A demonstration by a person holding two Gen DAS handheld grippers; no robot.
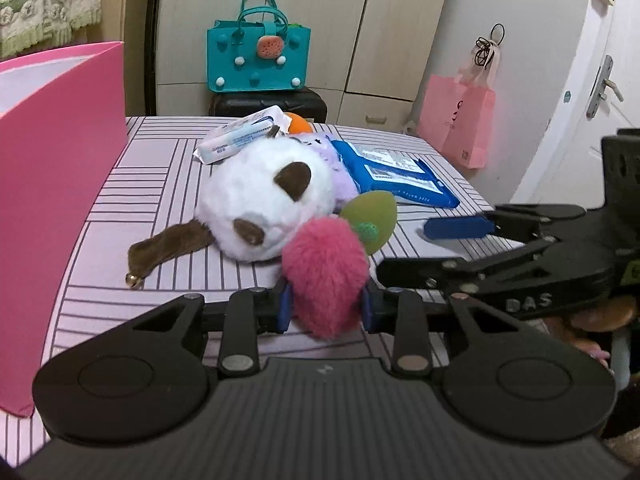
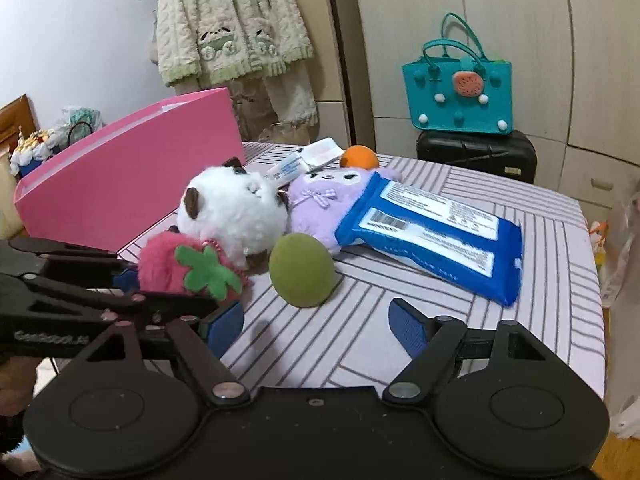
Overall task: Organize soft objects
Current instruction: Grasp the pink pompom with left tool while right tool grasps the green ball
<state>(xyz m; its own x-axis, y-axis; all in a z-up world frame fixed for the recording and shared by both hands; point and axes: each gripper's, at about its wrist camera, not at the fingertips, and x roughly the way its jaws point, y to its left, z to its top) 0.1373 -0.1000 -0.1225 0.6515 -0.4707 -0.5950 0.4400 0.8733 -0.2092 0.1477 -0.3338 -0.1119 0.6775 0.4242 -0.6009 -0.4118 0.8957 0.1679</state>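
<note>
My left gripper (image 1: 325, 307) is shut on a pink plush strawberry (image 1: 325, 276), also in the right wrist view (image 2: 180, 264) with its green leaf. Behind it lie a white panda plush (image 1: 264, 196) (image 2: 232, 212), a purple plush (image 2: 316, 208) and a green egg-shaped sponge (image 1: 370, 220) (image 2: 301, 270). My right gripper (image 2: 316, 328) is open and empty just in front of the green sponge; it shows at the right in the left wrist view (image 1: 440, 246).
A pink box (image 1: 56, 184) (image 2: 132, 184) stands at the table's left. A blue wipes pack (image 2: 436, 232), a white pack (image 1: 240, 136) and an orange ball (image 2: 359, 157) lie on the striped table (image 2: 520, 320). A teal bag (image 1: 258, 58) sits on a black case behind.
</note>
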